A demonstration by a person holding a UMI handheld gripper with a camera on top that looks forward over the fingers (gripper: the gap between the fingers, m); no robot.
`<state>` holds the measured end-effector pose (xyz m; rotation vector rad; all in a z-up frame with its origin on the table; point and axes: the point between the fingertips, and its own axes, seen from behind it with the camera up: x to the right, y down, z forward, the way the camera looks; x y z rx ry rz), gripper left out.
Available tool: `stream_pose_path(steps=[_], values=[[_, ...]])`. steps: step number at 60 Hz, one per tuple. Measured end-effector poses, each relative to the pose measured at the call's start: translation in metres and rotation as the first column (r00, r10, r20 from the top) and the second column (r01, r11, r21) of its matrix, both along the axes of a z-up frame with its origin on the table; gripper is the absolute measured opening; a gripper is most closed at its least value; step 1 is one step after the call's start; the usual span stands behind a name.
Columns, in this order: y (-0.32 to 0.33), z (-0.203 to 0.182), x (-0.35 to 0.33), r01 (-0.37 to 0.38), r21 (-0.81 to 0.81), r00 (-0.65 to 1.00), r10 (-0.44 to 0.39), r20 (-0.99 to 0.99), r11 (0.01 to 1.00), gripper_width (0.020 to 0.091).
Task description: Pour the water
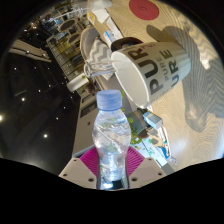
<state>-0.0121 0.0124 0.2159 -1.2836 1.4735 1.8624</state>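
A clear plastic water bottle with a pale blue cap stands up between my fingers, its lower body pressed by the pink pads on both sides. My gripper is shut on it and holds it lifted. Just beyond the bottle's cap is a white paper cup with dark lettering, seen tipped so that its open mouth faces the bottle. The bottle's base is hidden between the fingers.
A glossy dark floor with light reflections spreads to one side. A pale table surface with a pink circular mark lies beyond the cup. A small box with coloured print sits close beside the bottle.
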Motion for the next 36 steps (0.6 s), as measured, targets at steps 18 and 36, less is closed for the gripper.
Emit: stream_pose_path(steps=[18, 36], values=[[-0.006, 0.073, 0.011, -0.169, 0.177, 0.802, 0.031, 0.597, 0.97, 0.031], [0.002, 0.136, 0.16, -0.195, 0.272, 0.032, -0.271, 0.962, 0.942, 0.0311]])
